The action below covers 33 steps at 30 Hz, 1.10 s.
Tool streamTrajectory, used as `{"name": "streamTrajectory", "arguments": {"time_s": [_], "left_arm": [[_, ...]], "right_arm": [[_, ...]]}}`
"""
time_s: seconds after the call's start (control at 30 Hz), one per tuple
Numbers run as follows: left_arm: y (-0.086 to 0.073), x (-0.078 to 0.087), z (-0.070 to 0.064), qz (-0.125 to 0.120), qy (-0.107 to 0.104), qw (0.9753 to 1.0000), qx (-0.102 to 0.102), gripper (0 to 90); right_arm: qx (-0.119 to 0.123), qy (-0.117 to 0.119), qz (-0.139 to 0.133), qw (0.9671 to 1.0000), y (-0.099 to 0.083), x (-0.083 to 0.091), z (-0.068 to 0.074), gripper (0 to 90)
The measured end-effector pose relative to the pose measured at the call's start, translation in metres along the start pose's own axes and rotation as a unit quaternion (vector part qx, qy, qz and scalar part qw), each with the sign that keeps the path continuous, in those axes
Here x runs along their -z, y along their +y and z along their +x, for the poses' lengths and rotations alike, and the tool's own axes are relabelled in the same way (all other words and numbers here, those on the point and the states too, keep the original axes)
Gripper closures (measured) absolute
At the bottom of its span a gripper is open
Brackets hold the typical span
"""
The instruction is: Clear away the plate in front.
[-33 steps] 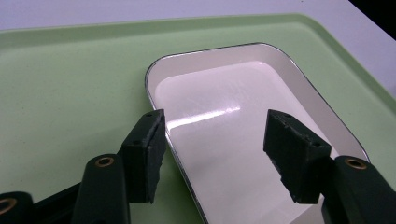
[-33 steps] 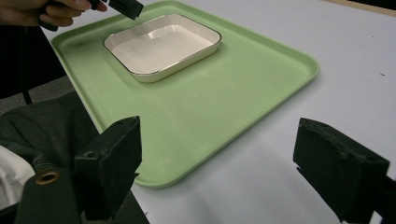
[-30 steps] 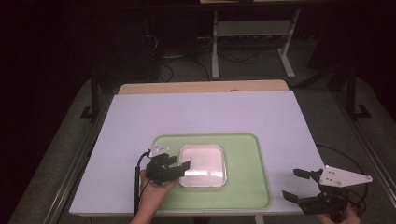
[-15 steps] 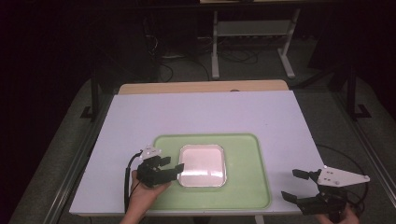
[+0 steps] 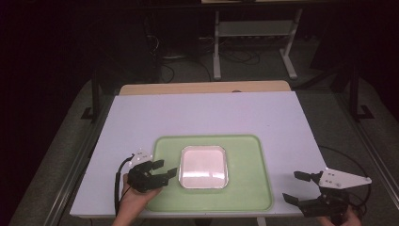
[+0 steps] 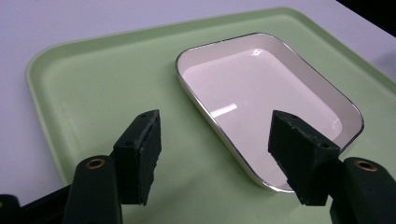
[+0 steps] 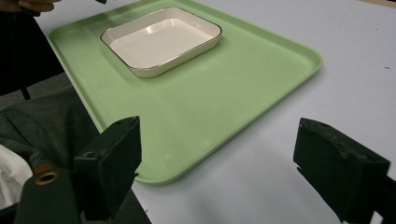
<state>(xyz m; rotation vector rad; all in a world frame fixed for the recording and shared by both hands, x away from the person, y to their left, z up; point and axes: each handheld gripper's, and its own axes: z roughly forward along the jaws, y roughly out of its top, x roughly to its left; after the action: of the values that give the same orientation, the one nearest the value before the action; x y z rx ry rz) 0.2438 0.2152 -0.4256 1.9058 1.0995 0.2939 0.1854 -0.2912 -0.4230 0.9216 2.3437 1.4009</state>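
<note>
Dish: white, shallow, rectangular with a thin dark rim, sitting empty on the green tray; lying slightly toward 9 o'clock of the tray's middle

Tray: resting on the white table, toward the 6 o'clock edge

Progress: judging early stage; dish not yet gripped or lifted, nothing placed in it; whole grasp and any carrying looking left to do

Left gripper: hovering over the tray's 9 o'clock end, pointing toward 3 o'clock at the dish's near side

Left fingers: standing wide apart, holding nothing; in the left gripper view one pad hanging over bare tray, the other pad overlapping the dish's near corner; contact with the rim not possible to tell, looking just above it

Dish in left gripper view: lying between and beyond the jaws, toward 1 o'clock

Right gripper: waiting off the tray at its 4 o'clock corner, over the table edge, well apart from the dish

Right fingers: spread wide, released, touching nothing; tray and dish showing between them, dish far off toward 11 o'clock

Next, as a guess: closing the left jaws on the dish's rim, needing one pad under or outside the lip and one inside

Risk: thin, glossy rim likely slipping from a shallow pinch
</note>
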Motion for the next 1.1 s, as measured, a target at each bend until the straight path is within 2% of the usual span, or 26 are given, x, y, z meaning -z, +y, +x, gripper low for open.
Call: {"name": "streamTrajectory", "arguments": {"time_s": [0.27, 0.73, 1.1], "left_arm": [[-0.004, 0.011, 0.006, -0.002, 0.008, 0.9998, -0.016, 33.6], [-0.019, 0.032, 0.019, -0.015, 0.019, 0.9996, -0.012, 33.6], [-0.033, 0.046, 0.021, -0.026, 0.026, 0.9992, -0.014, 33.3]], "right_arm": [[-0.004, -0.002, 0.001, 1.0, -0.001, 0.0, -0.001, 14.1], [-0.004, -0.002, 0.007, 1.0, -0.003, -0.001, -0.001, 14.1], [-0.002, -0.002, 0.014, 0.9999, -0.005, -0.003, 0.0, 14.1]]}}
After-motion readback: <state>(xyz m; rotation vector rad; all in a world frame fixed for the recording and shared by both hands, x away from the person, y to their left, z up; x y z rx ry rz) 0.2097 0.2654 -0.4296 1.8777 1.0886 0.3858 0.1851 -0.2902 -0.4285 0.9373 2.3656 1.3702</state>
